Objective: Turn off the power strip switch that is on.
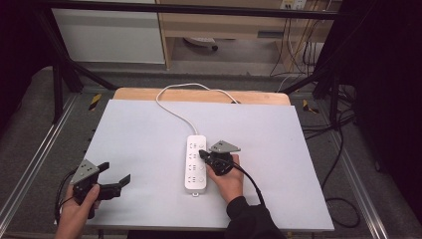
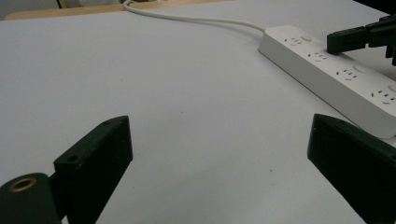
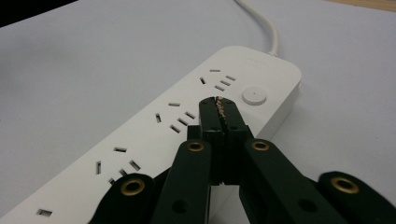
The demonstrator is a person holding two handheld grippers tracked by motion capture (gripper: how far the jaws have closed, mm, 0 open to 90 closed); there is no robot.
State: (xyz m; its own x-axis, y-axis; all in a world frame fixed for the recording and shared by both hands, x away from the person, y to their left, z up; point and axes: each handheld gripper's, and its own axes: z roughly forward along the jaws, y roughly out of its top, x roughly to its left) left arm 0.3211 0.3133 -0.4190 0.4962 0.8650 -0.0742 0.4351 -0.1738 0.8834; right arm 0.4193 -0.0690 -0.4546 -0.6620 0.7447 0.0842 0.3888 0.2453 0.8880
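Our right claw (image 1: 203,154) has its two black jaws squeezed tight together, with nothing between them. We see its tip sitting over the top of the white power strip (image 1: 195,163), just by the second group of holes from the cord end. In the right gripper view, the closed tip (image 3: 217,105) is just beside a round white button (image 3: 254,95) on the strip. We cannot tell if the tip is touching the strip or just above it. Our right hand (image 1: 226,174) rests on the worktop (image 1: 139,134) right next to the strip.

Our left claw (image 1: 115,174) is open wide and holds nothing. It is down near the front left corner of the worktop, well apart from the strip, and our left hand (image 1: 79,206) holds it there. In the left gripper view, its two jaws stand far apart with bare worktop between them, and the strip (image 2: 327,70) lies farther off to the right.

We see the power strip lying flat near the middle of the worktop, with its long side pointing away from us. It has four groups of holes in a row. A white cord (image 1: 171,107) runs from its far end, curls across the worktop and goes off the back edge.
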